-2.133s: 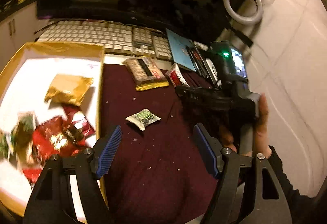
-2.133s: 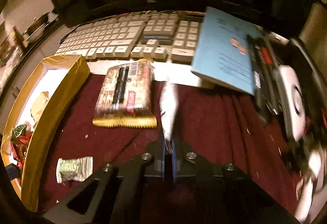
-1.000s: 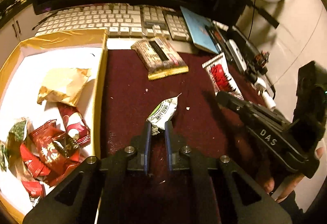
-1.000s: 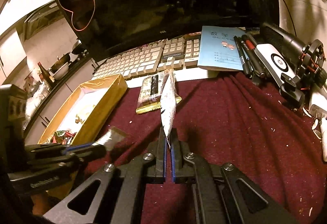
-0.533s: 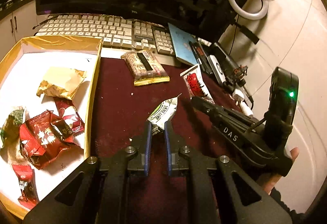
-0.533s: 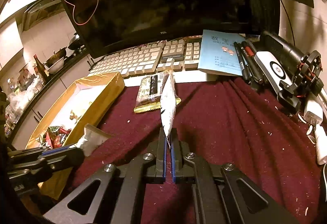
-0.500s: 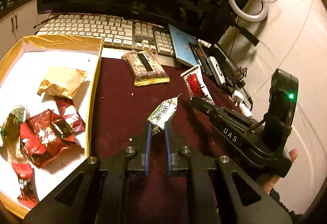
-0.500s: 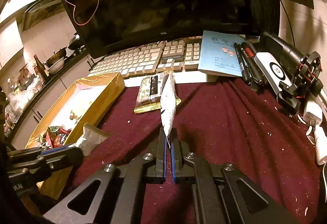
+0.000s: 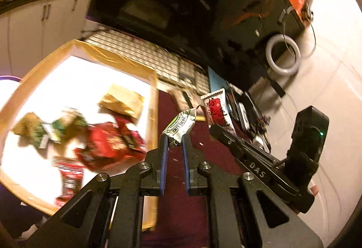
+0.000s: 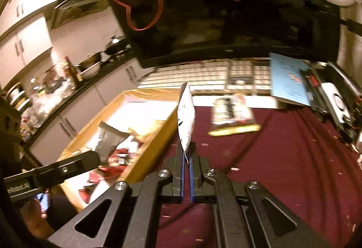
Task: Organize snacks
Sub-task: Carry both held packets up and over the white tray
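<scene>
My left gripper (image 9: 174,138) is shut on a small green-and-white snack packet (image 9: 181,126), held in the air beside the right wall of the gold-rimmed box (image 9: 90,49). Several red, green and gold snack packs (image 9: 106,146) lie on the box's white floor. My right gripper (image 10: 186,148) is shut on a white-and-red snack packet (image 10: 186,119), seen edge-on, just right of the box (image 10: 156,141). In the left wrist view that same packet (image 9: 216,109) shows at the right gripper's tip. A brown-and-yellow bar pack (image 10: 233,115) lies on the maroon cloth (image 10: 294,157).
A white keyboard (image 10: 203,75) and a dark monitor (image 10: 215,10) stand behind the cloth. At the right edge are a blue booklet (image 10: 287,78), pens and small devices (image 10: 334,98). A ring light (image 9: 282,55) hangs at the wall. Kitchen counter with pots (image 10: 90,62) lies far left.
Both grippers have risen and swung left toward the box, each still shut on its packet. The left view has rolled, and the box now fills its left half.
</scene>
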Demonstrator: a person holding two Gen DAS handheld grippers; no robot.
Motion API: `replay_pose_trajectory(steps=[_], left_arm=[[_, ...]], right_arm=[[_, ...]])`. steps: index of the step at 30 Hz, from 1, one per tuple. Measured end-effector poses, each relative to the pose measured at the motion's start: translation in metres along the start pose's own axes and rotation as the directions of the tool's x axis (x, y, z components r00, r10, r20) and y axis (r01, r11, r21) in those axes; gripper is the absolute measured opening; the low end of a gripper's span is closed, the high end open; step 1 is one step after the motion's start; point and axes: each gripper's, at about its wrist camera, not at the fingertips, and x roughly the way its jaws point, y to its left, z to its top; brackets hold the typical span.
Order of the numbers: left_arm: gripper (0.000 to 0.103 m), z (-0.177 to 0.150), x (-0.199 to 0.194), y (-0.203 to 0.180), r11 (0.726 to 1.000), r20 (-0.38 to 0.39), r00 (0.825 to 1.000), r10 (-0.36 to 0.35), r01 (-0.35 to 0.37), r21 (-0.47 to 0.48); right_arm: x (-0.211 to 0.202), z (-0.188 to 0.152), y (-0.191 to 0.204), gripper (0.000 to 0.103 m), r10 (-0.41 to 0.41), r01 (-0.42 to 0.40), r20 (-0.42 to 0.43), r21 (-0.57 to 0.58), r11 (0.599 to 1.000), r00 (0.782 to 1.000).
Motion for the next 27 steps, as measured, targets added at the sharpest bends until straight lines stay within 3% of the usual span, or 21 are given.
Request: replay_pose_trajectory(steps=[3, 9, 27], left_arm=[[0.010, 0.004, -0.009, 0.017, 0.998, 0.028, 0.999, 0.046, -0.045, -0.039], [0.010, 0.006, -0.012, 0.034, 0.995, 0.037, 0.997, 0.068, -0.065, -0.075], [0.010, 0.005, -0.010, 0.074, 0.980, 0.046, 0.991, 0.129, -0.121, -0.158]], right_arm=[[0.006, 0.005, 0.023, 0.003, 0.038, -0.038, -0.007, -0.031, 0.999, 0.999], [0.020, 0.006, 0.054, 0.003, 0.078, -0.080, -0.028, -0.075, 0.994, 0.997], [0.048, 0.001, 0.078, 0.003, 0.105, -0.115, -0.093, -0.104, 0.988, 0.990]])
